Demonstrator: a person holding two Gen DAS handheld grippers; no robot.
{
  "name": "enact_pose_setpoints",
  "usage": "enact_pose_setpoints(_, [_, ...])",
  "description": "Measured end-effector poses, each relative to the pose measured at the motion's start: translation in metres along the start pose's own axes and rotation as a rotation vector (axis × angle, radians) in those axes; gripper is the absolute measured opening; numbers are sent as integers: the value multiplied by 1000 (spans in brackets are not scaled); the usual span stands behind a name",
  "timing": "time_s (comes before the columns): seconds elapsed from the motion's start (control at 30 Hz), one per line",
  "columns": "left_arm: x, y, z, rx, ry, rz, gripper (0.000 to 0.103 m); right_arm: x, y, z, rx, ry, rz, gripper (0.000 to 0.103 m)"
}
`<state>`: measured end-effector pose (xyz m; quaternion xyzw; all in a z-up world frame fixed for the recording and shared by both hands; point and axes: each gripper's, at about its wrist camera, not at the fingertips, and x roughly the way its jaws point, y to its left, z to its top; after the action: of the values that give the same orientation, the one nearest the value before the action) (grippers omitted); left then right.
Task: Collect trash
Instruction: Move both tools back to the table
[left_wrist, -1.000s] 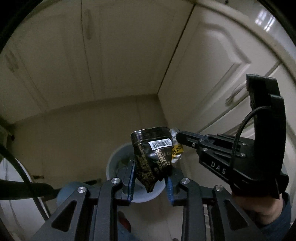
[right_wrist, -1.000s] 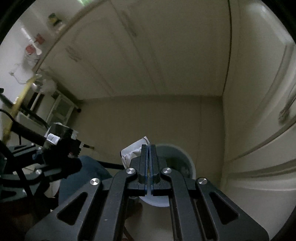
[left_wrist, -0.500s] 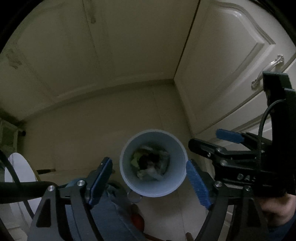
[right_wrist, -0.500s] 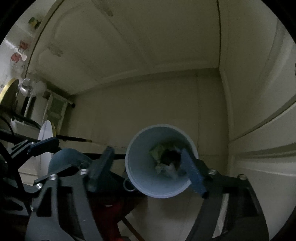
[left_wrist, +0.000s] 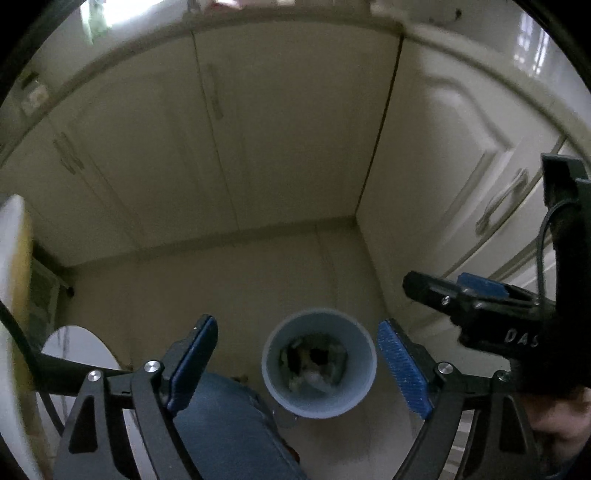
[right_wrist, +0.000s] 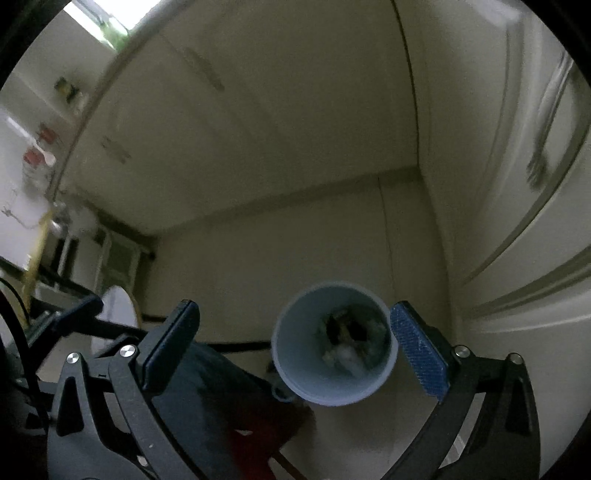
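Note:
A pale blue trash bin (left_wrist: 273, 373) stands on the floor below both grippers, with crumpled wrappers (left_wrist: 314, 363) lying inside it. My left gripper (left_wrist: 297, 363) is open and empty, high above the bin. My right gripper (right_wrist: 295, 354) is also open and empty above the bin (right_wrist: 291, 369), where the wrappers (right_wrist: 351, 345) show too. The right gripper's body (left_wrist: 495, 314) appears at the right of the left wrist view.
Cream cabinet doors (left_wrist: 258, 129) form a corner behind the bin, with handled doors (left_wrist: 506, 199) at the right. A person's jeans-clad leg (left_wrist: 225, 424) is beside the bin at lower left. A white round object (left_wrist: 77, 350) sits at the left.
One second ago both grippers were shut on wrappers over the bin. They opened, the wrappers dropped in, and both grippers have since risen away from the bin.

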<state>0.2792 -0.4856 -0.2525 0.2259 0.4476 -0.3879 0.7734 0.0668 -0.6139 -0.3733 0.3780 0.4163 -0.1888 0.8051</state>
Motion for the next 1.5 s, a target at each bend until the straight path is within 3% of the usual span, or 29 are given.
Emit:
enact_pose_setpoints(0.17, [-59,14,1,-21,-133,-1,91,-59,34,15,-23,-131,28,103])
enact_pose_setpoints(0.33, [-125,38,-13,-83,-275,43,96,-112,86,21,-87,-244,70,103])
enact_pose_setpoints(0.37, [-135,30,-26,-96,-290,51,96,-121,100,22,-109,-265,81,103])
enact_pose_setpoints(0.7, [-235,93,-96,-270,-455,190,101,-172,245,1,-330,-356,190,103])
enact_pose_setpoints(0.87, [-301,149,-157,-382,-510,314,102,-173,335,-23,-465,-367,228,103])
enact_pose_setpoints(1.17, [-352,203,-235,-568,-539,454,102,-146,462,-57,-652,-322,298,103])
enact_pose_setpoints(1.27, [-364,211,-247,-614,-529,470,102,-130,491,-65,-702,-300,299,103])
enact_pose_setpoints(1.5, [-342,261,-228,-680,-468,480,102,-74,528,-61,-750,-202,245,103])
